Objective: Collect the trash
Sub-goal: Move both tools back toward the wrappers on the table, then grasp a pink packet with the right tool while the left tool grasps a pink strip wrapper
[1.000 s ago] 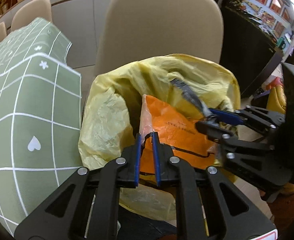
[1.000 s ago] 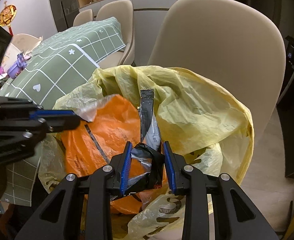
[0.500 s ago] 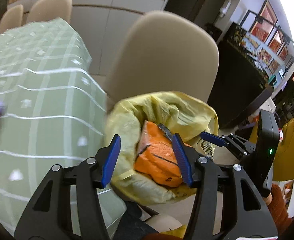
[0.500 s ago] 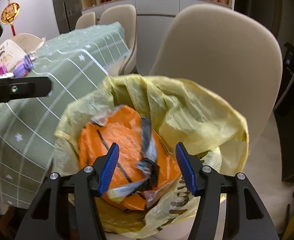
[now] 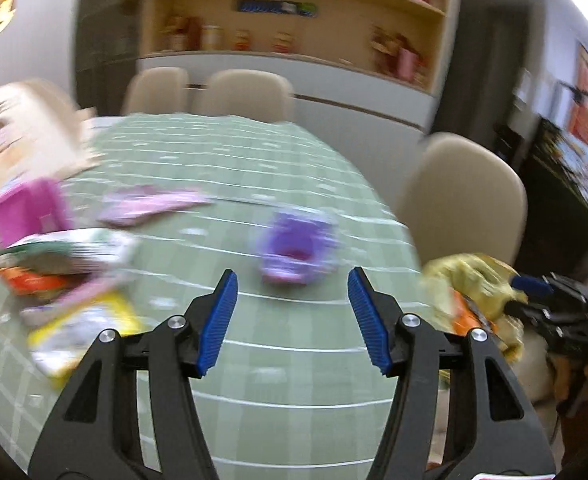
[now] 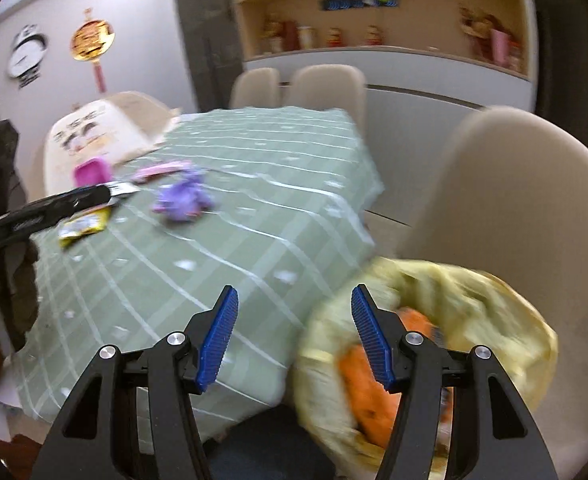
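Note:
My left gripper [image 5: 292, 320] is open and empty above the green checked tablecloth [image 5: 286, 380]. Ahead of it lies a crumpled purple wrapper [image 5: 294, 248]; a pink wrapper [image 5: 150, 208], a pink box [image 5: 26, 212] and a yellow packet [image 5: 82, 328] lie to the left. My right gripper [image 6: 294, 340] is open and empty by the table's edge. The yellow trash bag [image 6: 473, 312] holding an orange packet [image 6: 365, 384] sits under its right finger. The bag also shows at the right in the left wrist view [image 5: 473, 288]. The purple wrapper [image 6: 182, 200] shows far left in the right wrist view.
Beige chairs [image 6: 513, 208] stand around the table; one is right behind the bag. A white printed bag [image 6: 90, 140] stands at the table's far left. Shelves and a white cabinet [image 6: 413, 68] line the back wall. The left gripper's arm [image 6: 46, 212] crosses the left.
Both grippers let go of the orange packet and black wrapper in the bag, opened, and swung left and up toward the table. The views are blurred by motion.

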`<state>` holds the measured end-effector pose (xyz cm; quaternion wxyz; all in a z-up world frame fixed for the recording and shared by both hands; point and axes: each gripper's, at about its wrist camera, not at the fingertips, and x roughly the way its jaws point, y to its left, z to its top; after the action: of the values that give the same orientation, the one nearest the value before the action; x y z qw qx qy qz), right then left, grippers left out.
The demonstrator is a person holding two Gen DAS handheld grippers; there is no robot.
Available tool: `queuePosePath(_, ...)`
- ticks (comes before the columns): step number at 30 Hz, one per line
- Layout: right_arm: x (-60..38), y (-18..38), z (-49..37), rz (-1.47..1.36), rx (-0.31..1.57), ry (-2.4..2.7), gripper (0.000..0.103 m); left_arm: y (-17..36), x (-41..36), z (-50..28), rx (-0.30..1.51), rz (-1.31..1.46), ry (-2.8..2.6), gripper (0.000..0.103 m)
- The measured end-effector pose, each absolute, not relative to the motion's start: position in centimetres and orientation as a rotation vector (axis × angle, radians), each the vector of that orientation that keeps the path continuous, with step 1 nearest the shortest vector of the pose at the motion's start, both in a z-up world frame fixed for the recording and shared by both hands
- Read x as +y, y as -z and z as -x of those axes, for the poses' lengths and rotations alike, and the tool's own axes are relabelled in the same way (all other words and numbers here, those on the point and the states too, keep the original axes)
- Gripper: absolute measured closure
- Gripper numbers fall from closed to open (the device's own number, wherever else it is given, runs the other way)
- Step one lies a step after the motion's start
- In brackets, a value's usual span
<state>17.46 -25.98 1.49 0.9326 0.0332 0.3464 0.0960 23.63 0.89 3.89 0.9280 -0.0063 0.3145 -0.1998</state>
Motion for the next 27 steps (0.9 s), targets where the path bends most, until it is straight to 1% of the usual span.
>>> queuePosePath(2,-23.7,-2.0,-18.4,-0.037,0.703,-0.224,0.047,-4.3,4.7,-24.7,0.610,0.053,0.335,0.048)
queuePosePath(5,-19.9,-3.1,-21.2,0.005,0.693,-0.263,0.047,-4.8,10.1,-26.1,0.572,0.116,0.225,0.044)
queuePosePath(10,-13.5,-5.0,-26.8,0.054,0.677,-0.360,0.047,-4.3,17.6,-27.8,0.580,0.249,0.101,0.044)
queuePosePath(16,-5.0,-5.8,-36.5,0.028,0.706,-0.437,0.047,-3.4,20.9,-28.2,0.618,0.316,0.054,0.044)
queuePosePath(22,0.5,-3.3,-46.1,-0.006,0.795,-0.385,0.047,-3.2,23.1,-28.2,0.632,0.394,0.019,0.044)
queuePosePath(27,2.7,-0.4,-51.2,-0.029,0.902,-0.352,0.047,-3.0,24.8,-28.1,0.645,0.477,0.009,0.043)
